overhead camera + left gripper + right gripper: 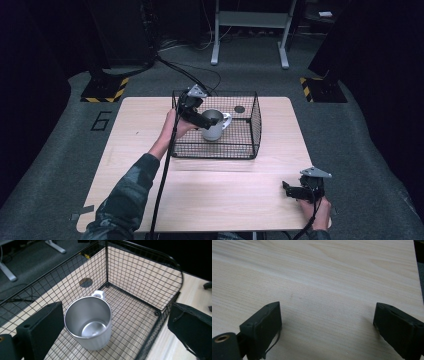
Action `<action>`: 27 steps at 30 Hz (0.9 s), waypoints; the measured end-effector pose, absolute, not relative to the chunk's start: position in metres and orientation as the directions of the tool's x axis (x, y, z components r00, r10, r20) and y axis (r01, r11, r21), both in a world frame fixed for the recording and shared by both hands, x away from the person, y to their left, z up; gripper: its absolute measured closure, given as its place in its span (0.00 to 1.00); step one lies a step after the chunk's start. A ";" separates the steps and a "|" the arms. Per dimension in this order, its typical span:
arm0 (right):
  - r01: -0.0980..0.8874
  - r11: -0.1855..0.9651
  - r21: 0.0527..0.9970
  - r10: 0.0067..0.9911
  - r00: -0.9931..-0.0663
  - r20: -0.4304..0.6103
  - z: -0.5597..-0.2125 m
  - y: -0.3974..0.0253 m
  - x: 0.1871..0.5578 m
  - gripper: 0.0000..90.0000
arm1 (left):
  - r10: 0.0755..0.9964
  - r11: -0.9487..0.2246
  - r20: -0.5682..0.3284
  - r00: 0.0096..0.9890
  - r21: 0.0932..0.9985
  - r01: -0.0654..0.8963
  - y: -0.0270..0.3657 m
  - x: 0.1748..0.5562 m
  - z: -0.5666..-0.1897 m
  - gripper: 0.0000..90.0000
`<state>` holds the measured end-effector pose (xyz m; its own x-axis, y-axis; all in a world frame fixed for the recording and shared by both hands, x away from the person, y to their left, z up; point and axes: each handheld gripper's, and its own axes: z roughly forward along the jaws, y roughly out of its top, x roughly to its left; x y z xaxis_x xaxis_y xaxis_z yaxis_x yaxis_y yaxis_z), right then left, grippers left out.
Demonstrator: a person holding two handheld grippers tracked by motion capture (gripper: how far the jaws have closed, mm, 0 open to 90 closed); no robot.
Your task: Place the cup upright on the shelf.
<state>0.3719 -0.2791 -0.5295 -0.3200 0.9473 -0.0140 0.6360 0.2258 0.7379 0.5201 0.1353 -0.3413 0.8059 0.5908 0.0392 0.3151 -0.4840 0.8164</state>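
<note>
Left gripper fingers spread, mug between, inside basket

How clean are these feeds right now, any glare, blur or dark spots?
High view: table evenly lit, surroundings nearly black, picture slightly soft. Left gripper view: sharp on the mug, mild sheen inside it, no harsh glare; wire basket crisp. Right gripper view: the near tongs look soft-edged, wood grain clear, faint shadows under them.

Left hand-held gripper extended forward, jaws wide apart; right hand-held gripper low, likewise agape.
</note>
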 end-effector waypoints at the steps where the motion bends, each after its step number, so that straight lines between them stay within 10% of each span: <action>1: 0.636 0.226 0.738 0.947 -0.320 -0.014 -0.530 -0.279 0.372 0.09 | 0.584 -0.485 0.043 0.811 0.819 0.305 0.136 0.515 -0.340 0.01; 27: 0.638 0.219 0.738 0.948 -0.319 -0.006 -0.530 -0.280 0.372 0.09 | 0.680 -0.468 0.033 0.732 0.788 0.399 0.232 0.395 -0.435 0.01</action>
